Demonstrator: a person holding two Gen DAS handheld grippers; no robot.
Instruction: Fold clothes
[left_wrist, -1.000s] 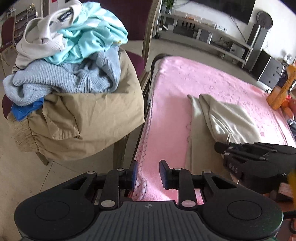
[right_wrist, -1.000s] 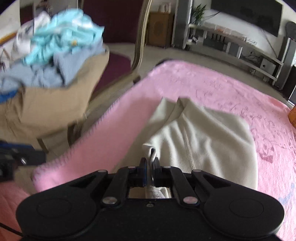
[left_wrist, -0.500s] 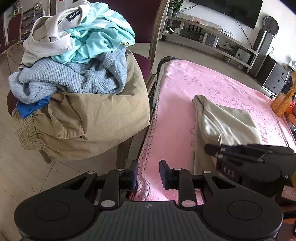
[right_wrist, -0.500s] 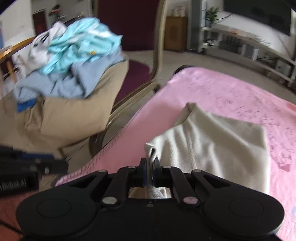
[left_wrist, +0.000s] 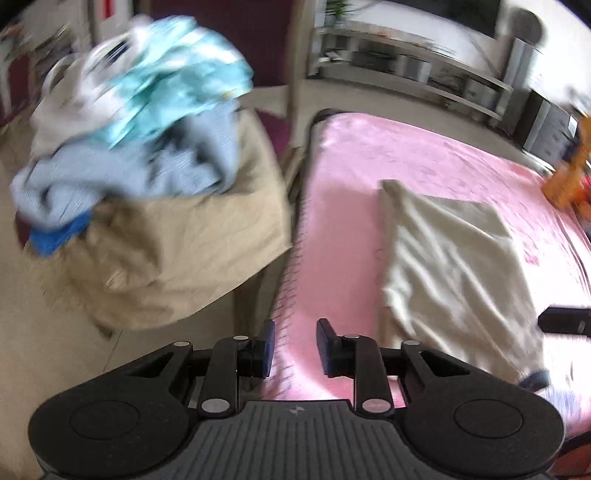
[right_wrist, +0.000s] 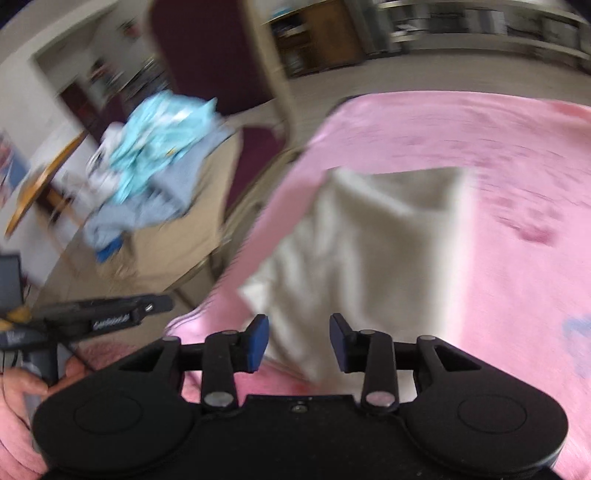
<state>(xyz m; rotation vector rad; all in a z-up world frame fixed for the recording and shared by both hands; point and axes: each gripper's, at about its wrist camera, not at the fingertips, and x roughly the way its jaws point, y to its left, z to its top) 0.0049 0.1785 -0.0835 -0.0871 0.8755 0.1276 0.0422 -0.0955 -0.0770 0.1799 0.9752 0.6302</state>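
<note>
Far left of the left gripper (left_wrist: 294, 349) and well beyond its fingers (left_wrist: 265, 347), a pile of clothes (left_wrist: 140, 122) sits heaped on a chair (left_wrist: 295, 74): white and turquoise pieces on top, a pale blue knit under them, a tan garment hanging down the front. The picture is blurred, so finer detail is lost. The left gripper's fingers stand apart with nothing between them, poised over the near left edge of the pink blanket (left_wrist: 343, 206). Ahead and to the right of them lies the cream garment (left_wrist: 450, 266), folded into a rough rectangle and resting flat on the blanket. The right gripper (right_wrist: 299, 341) has its fingers (right_wrist: 258, 341) spread wide and empty; the cream garment's near edge lies just past them, slightly left of centre. An orange object (left_wrist: 569, 177) stands at the blanket's far right.
</note>
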